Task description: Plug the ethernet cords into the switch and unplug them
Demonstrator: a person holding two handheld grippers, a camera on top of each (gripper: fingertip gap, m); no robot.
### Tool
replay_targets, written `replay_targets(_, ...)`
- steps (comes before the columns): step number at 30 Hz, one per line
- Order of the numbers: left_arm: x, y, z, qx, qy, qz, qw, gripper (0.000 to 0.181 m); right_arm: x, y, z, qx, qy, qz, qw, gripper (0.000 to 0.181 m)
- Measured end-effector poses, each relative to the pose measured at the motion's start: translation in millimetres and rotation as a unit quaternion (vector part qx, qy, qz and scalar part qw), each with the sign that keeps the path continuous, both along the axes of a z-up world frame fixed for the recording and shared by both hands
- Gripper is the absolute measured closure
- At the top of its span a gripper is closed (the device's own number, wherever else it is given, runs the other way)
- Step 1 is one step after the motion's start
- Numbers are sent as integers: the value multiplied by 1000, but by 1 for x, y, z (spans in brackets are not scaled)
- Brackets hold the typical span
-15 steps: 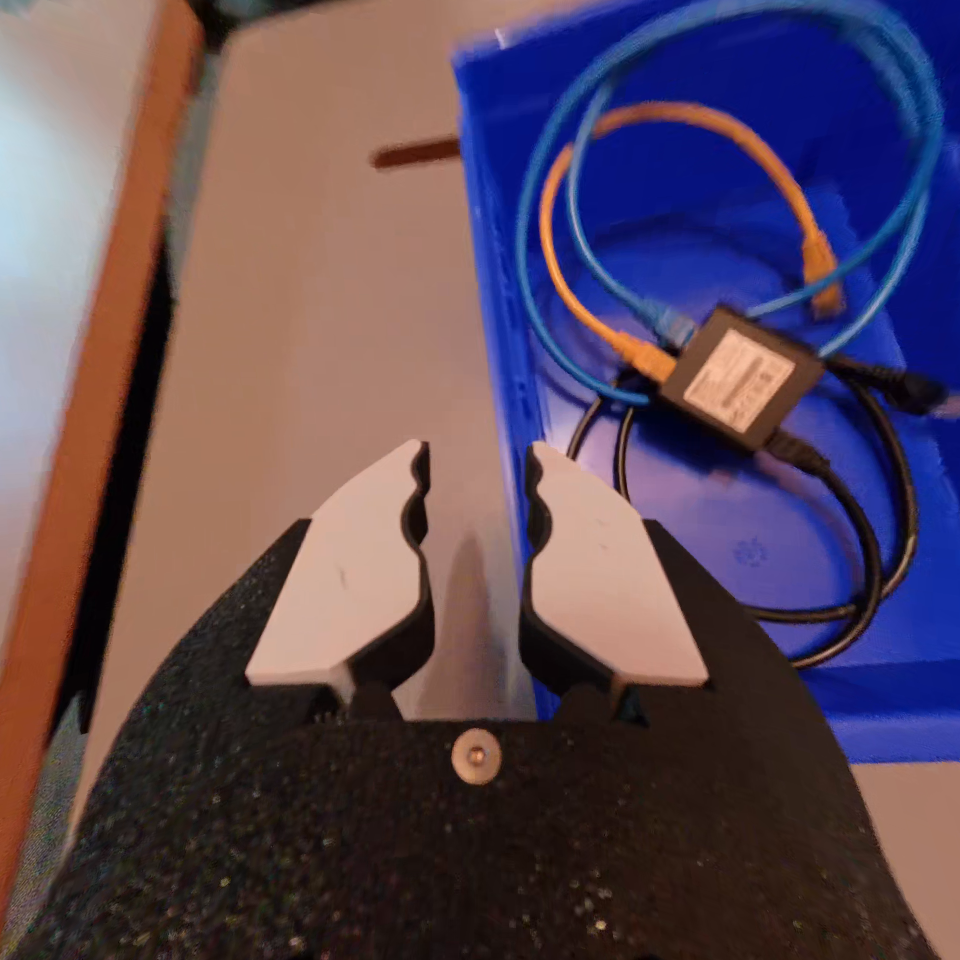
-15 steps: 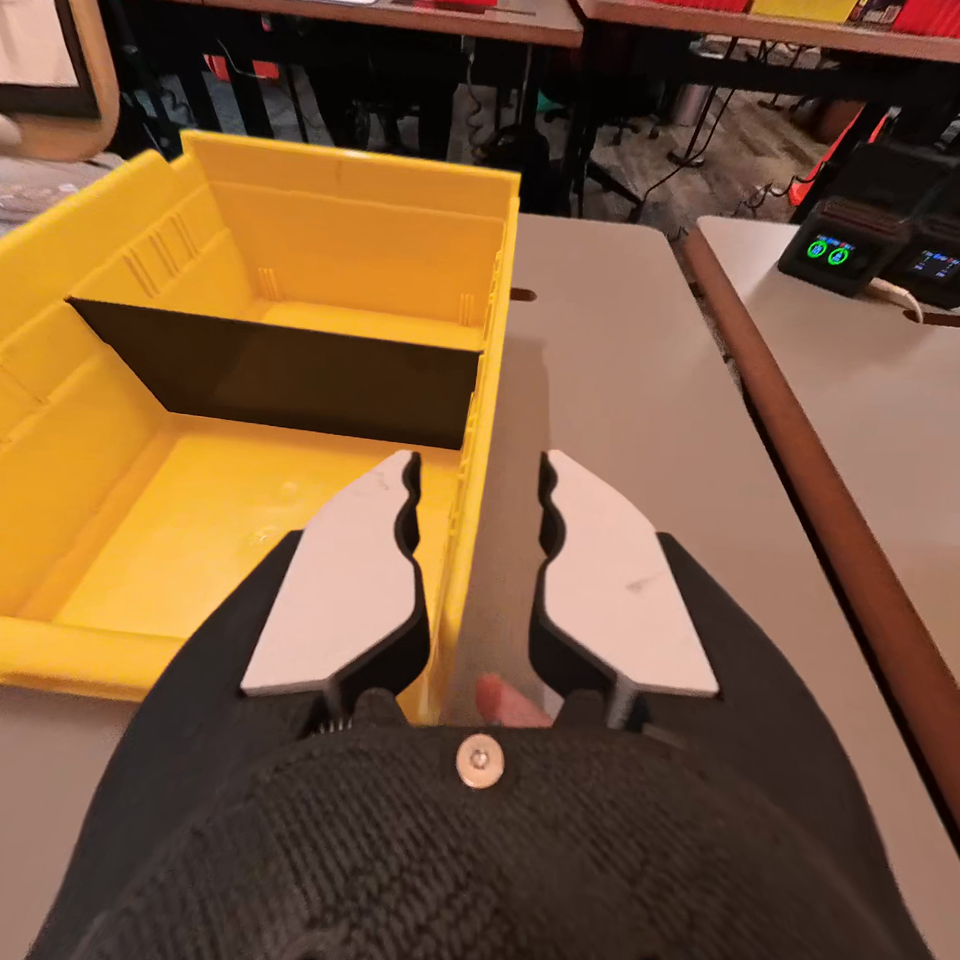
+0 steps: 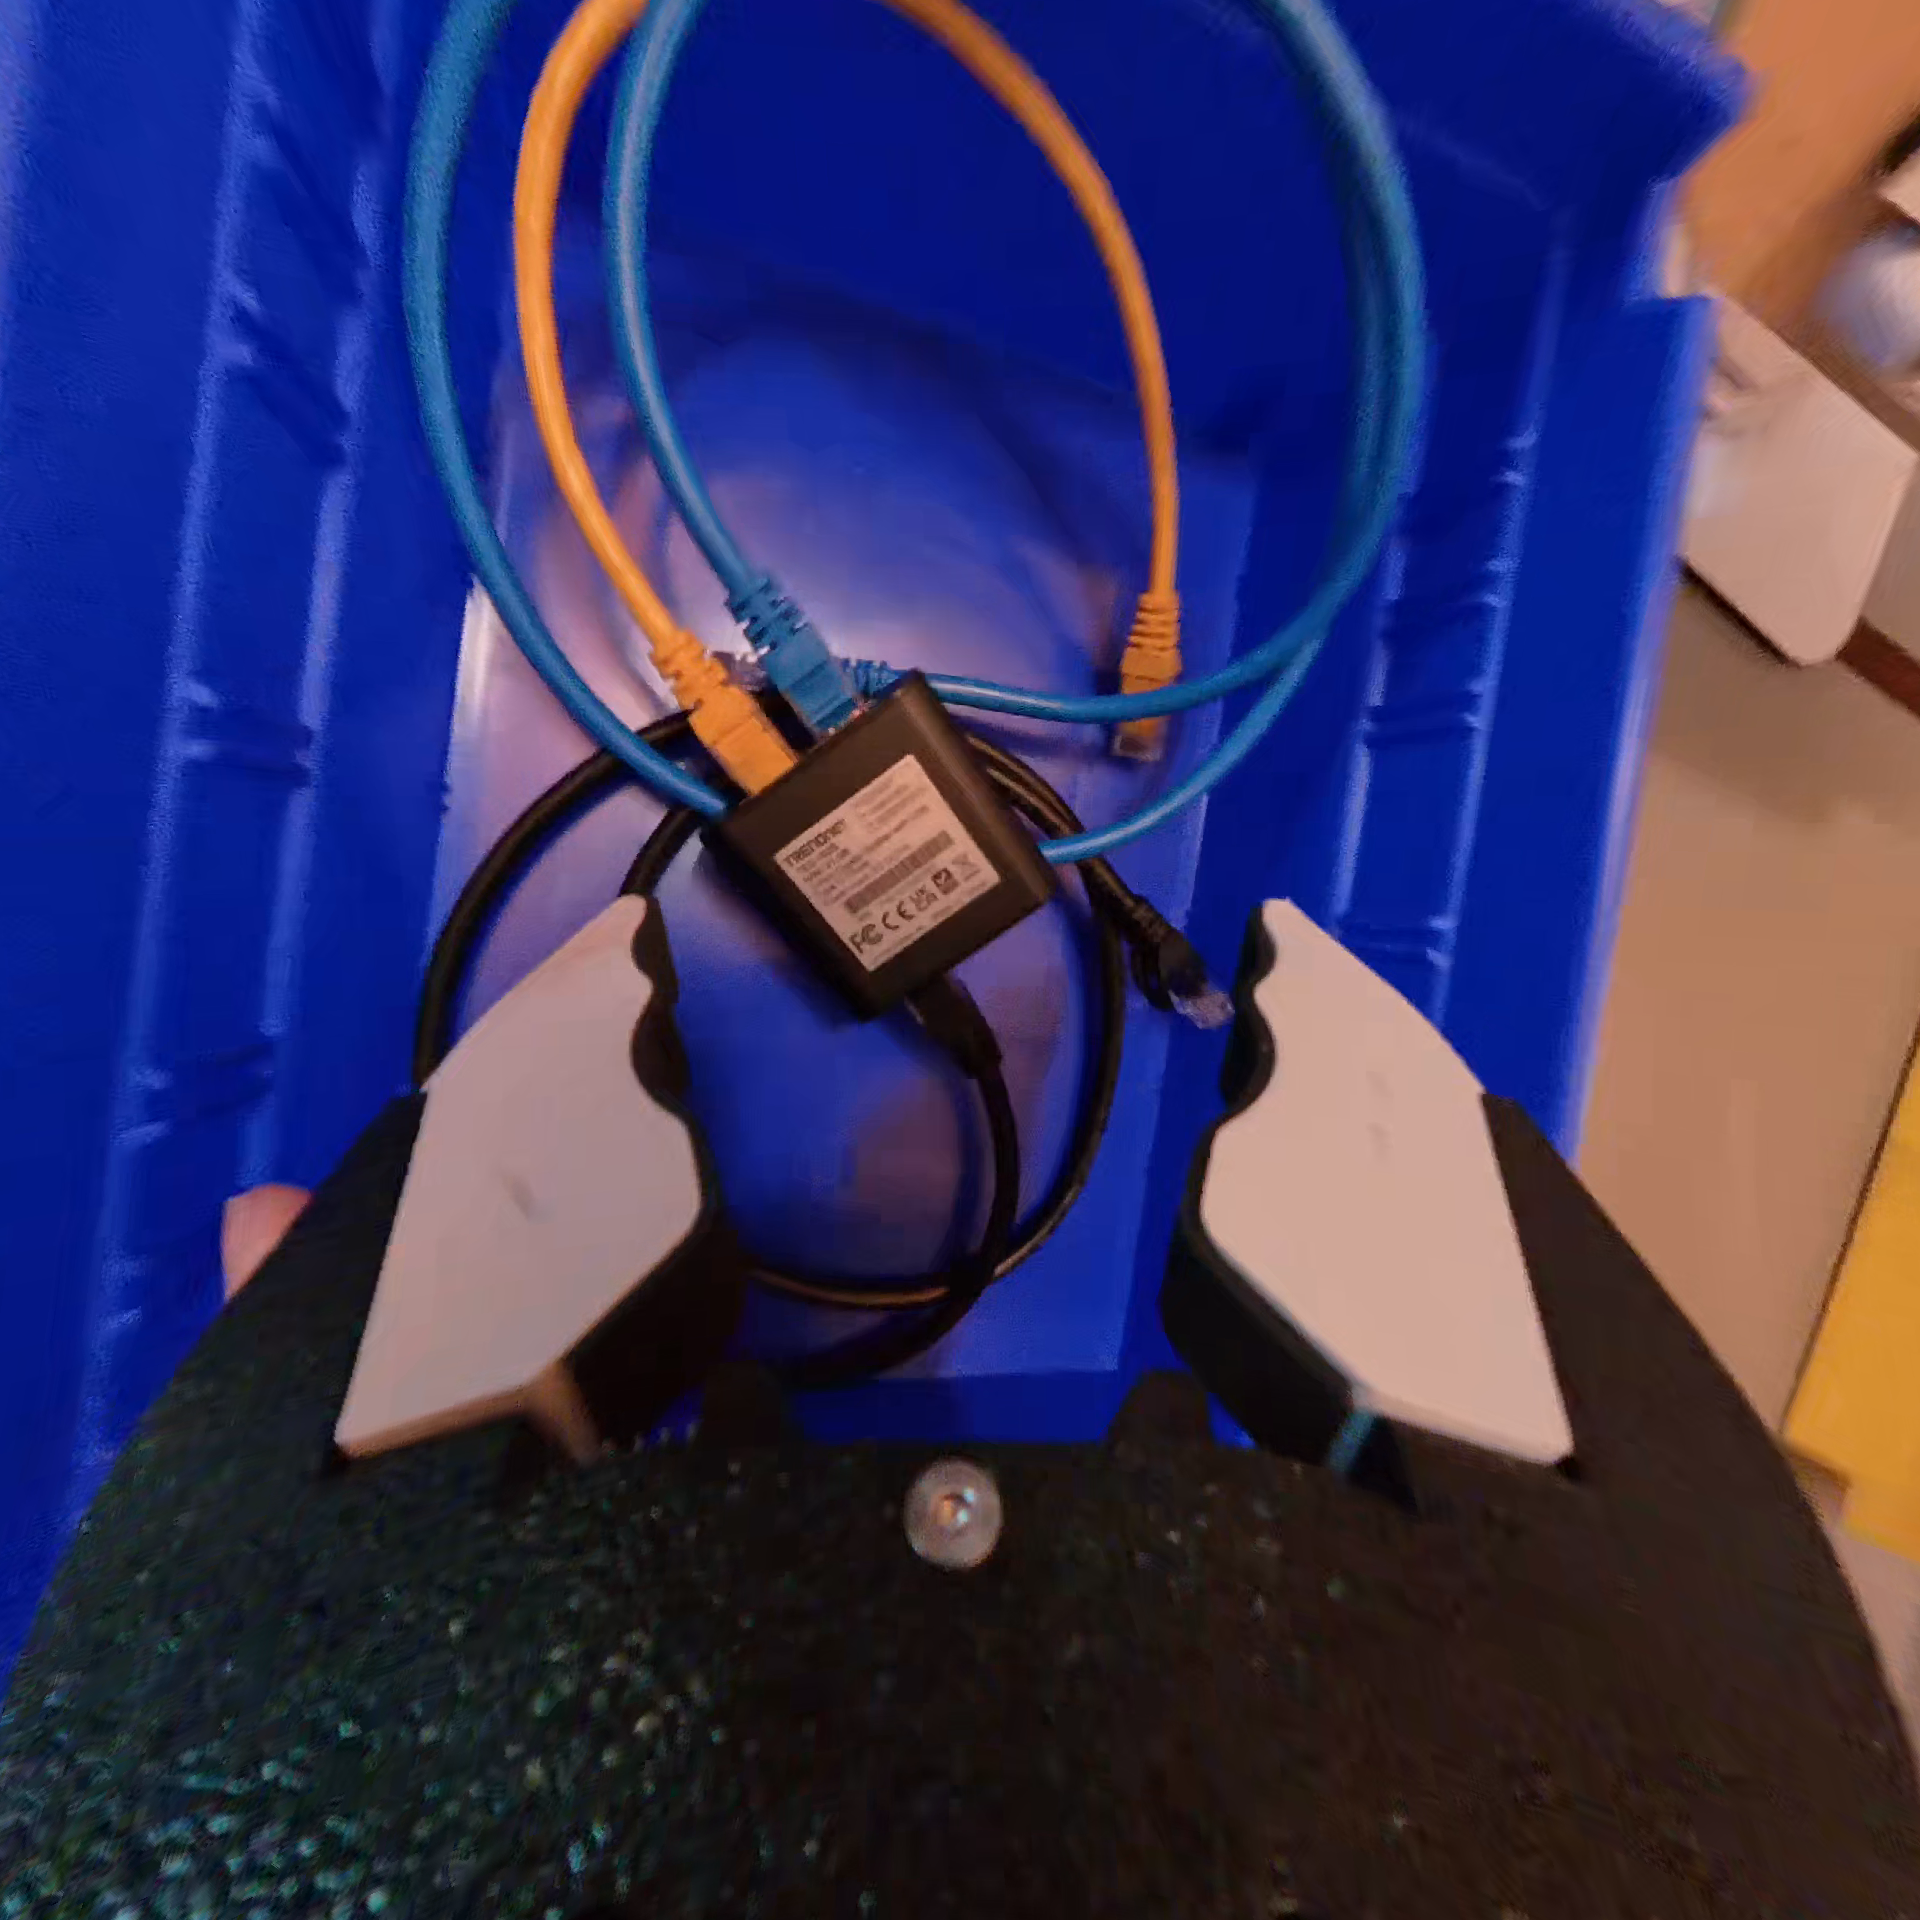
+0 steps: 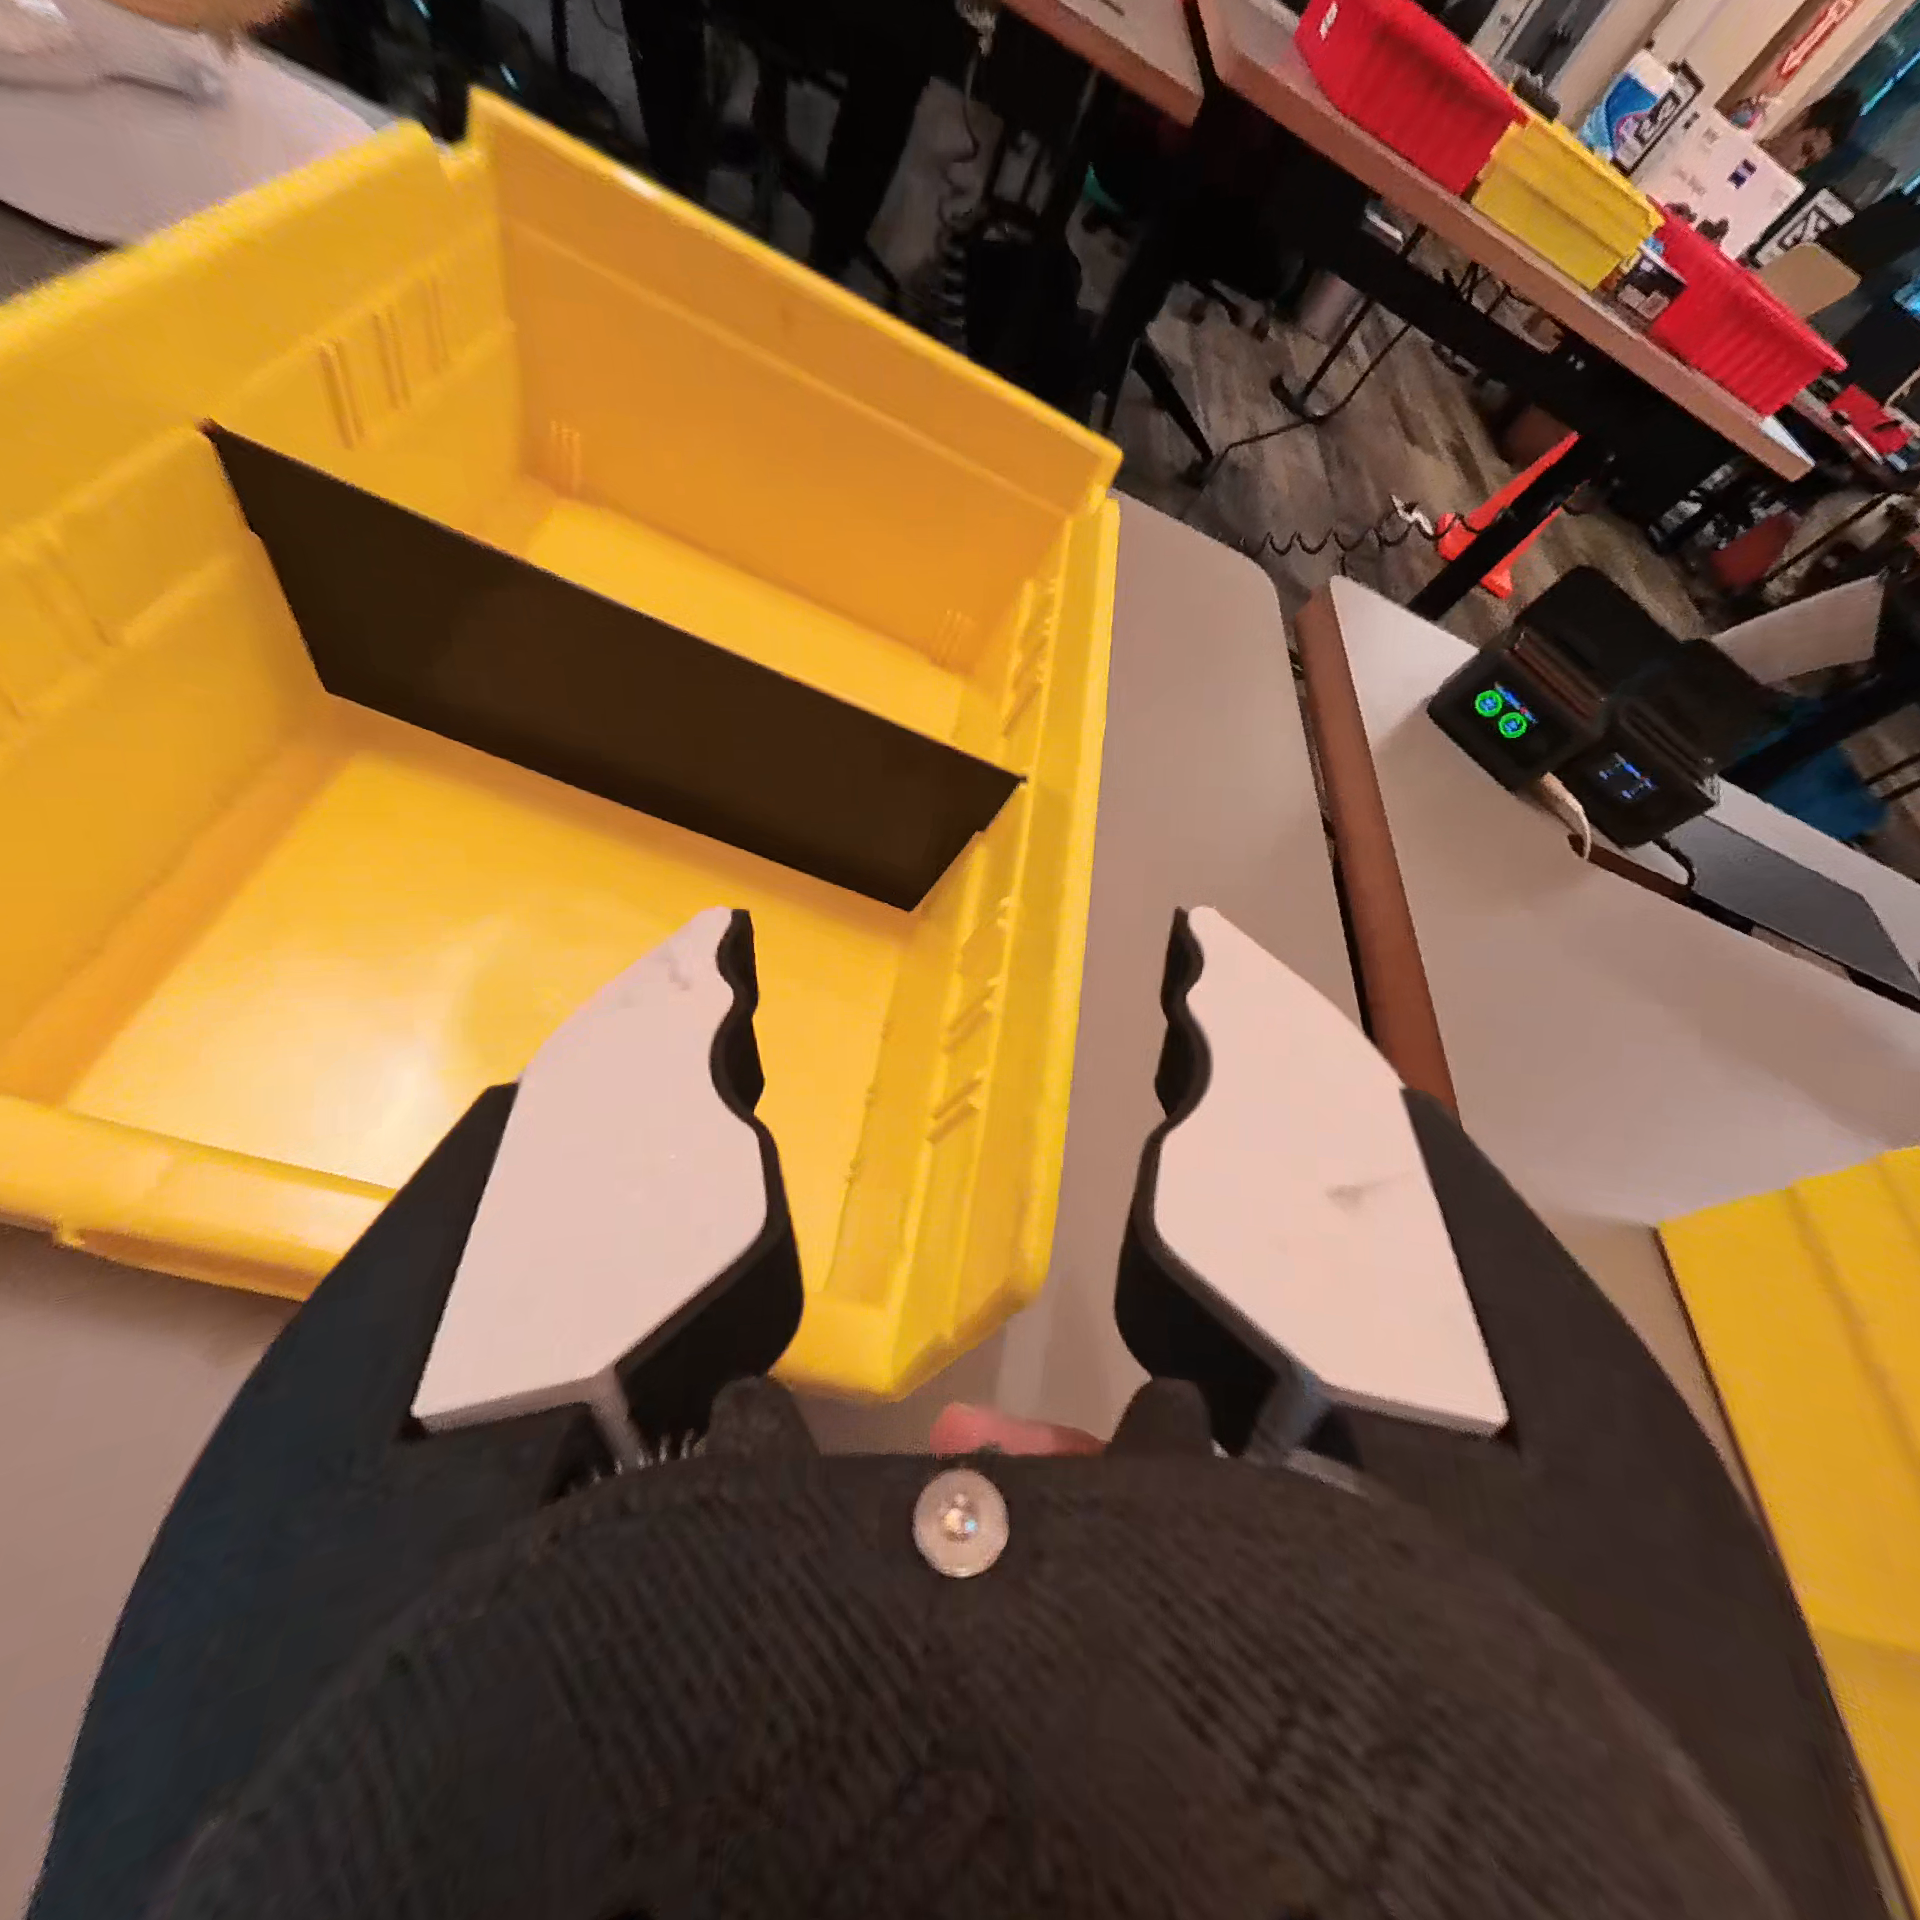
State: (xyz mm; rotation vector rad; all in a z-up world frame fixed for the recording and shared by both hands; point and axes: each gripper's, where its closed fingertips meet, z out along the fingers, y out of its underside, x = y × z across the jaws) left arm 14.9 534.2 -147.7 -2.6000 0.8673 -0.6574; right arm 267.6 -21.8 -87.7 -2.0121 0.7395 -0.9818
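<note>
Left wrist view: my left gripper [image 3: 951, 961], two white-faced fingers with black scalloped inner edges, is spread wide and holds nothing. It hangs over one deep blue plastic bin [image 3: 208, 623] that fills most of the frame. At the frame's centre, on the bin floor, lies one small black rectangular switch [image 3: 891, 852], its pale label facing up. Three cords are counted: one light-blue ethernet cord [image 3: 1392, 343], looped toward the top of the frame, with one end at the switch's upper edge; one orange ethernet cord [image 3: 551, 343], one end at the same edge and the other end [image 3: 1148, 665] lying loose to the upper right of the switch; and one black cord [image 3: 997, 1174], coiled below the switch, with one clear-tipped plug [image 3: 1184, 992] lying free just beside my right fingertip. Whether the ends at the switch are fully seated cannot be told.

Right wrist view: my right gripper [image 4: 961, 930] is likewise spread and empty. It hangs over the right wall of one yellow plastic bin [image 4: 1049, 935], which occupies the left half of the frame and is split into two compartments by one black divider panel [image 4: 623, 675]. The bin stands on a grey table [image 4: 1195, 727]. Two small black devices with lit screens [image 4: 1507, 727] sit on a neighbouring table at right.
</note>
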Motion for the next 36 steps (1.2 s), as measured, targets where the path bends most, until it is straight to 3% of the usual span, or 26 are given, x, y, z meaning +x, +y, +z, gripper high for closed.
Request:
replay_targets(3, 7, -3, -19, -48, -7, 40, 998, 83, -8, 16, 13, 37, -6, 34, 999, 107)
replay_targets(7, 4, 5, -42, -44, 33, 90, 994, 95, -18, 37, 20, 59, -8, 75, 995, 111)
replay_targets(9, 5, 14, -43, -16, 34, 115, 993, 108, -23, 47, 19, 63, -2, 93, 994, 113)
replay_targets(18, 3, 15, -37, 29, 12, 96, 995, 112, -44, 71, 34, 78, -15, 147, 986, 115)
replay_targets(22, -1, 12, -5, 88, -9, 37, 995, 110, -55, 83, 43, 98, -16, 169, 981, 116)
replay_targets(28, -5, -14, 67, 202, -49, -88, 974, 112, -83, 111, 60, 123, -22, 221, 967, 117)
replay_targets(33, -16, -42, 154, 329, -88, -164, 926, 116, -122, 143, 76, 146, -22, 291, 945, 117)
replay_targets(36, -27, -73, 213, 398, -128, -199, 887, 117, -158, 164, 94, 185, -13, 353, 917, 117)
